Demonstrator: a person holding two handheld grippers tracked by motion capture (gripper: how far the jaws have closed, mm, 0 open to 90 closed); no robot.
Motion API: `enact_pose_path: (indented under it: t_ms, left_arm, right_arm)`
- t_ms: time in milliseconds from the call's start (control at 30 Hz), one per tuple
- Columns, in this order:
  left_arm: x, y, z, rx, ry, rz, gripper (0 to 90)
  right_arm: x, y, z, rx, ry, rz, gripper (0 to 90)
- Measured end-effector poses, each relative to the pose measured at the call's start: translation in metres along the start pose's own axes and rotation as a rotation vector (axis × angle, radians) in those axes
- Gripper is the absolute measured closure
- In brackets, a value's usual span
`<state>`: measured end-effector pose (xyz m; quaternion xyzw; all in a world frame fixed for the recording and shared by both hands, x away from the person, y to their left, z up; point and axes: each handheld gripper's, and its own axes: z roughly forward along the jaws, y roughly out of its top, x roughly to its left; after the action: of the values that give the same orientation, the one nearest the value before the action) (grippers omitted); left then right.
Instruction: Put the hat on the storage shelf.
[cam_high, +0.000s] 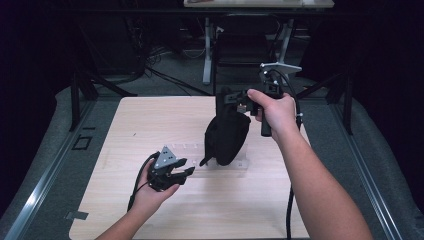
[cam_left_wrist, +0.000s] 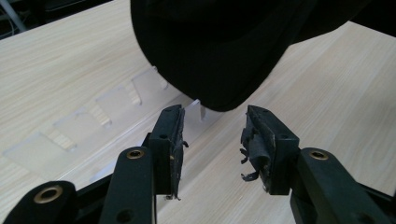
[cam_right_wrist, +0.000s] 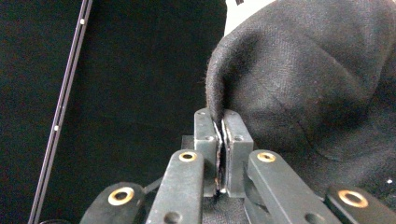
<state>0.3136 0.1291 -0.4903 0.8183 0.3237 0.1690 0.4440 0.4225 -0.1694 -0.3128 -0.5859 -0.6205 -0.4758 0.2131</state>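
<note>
In the high view a black cloth bag (cam_high: 226, 135) is seen hanging at the centre of the frame over a wooden table (cam_high: 125, 130), its lower end close above a clear plastic strip (cam_high: 220, 165). The right gripper (cam_high: 235, 98), just above the bag, is clamped shut on it. In the right gripper view the pinched fabric edge (cam_right_wrist: 215, 100) is shown between the closed jaws. In the left gripper view the left gripper (cam_left_wrist: 212, 140) is seen partly open, nothing held, with the bag's bottom (cam_left_wrist: 210, 56) just beyond its tips.
</note>
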Motion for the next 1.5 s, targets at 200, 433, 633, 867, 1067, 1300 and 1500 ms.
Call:
enact_pose_path:
  t_ms: [200, 433, 633, 867, 1067, 1300, 1500]
  left_arm:
    - [-0.006, 0.007, 0.000, -0.012, -0.012, 0.015, 57.4]
    - [-0.016, 0.018, 0.003, -0.025, -0.023, 0.043, 57.6]
    - [-0.024, 0.029, 0.008, -0.035, -0.021, 0.074, 62.4]
    - [-0.028, 0.038, 0.010, -0.045, -0.017, 0.092, 68.8]
    - [-0.030, 0.041, 0.010, -0.048, -0.004, 0.104, 79.0]
    - [-0.031, 0.040, 0.010, -0.039, 0.003, 0.115, 81.3]
    - [-0.030, 0.039, 0.009, -0.044, 0.001, 0.117, 81.6]
  right_arm:
    - [0.000, 0.000, 0.001, -0.004, 0.000, 0.003, 87.1]
    - [0.001, 0.000, 0.002, -0.004, 0.002, 0.002, 87.0]
    - [0.002, 0.000, 0.004, -0.005, 0.001, 0.004, 86.9]
    - [0.003, 0.000, 0.005, 0.001, 0.002, -0.001, 86.8]
    - [0.004, 0.000, 0.006, 0.000, 0.004, -0.002, 86.6]
    - [0.002, 0.000, 0.005, 0.008, 0.028, 0.003, 81.5]
    - [0.005, -0.001, -0.003, -0.007, 0.054, -0.003, 79.3]
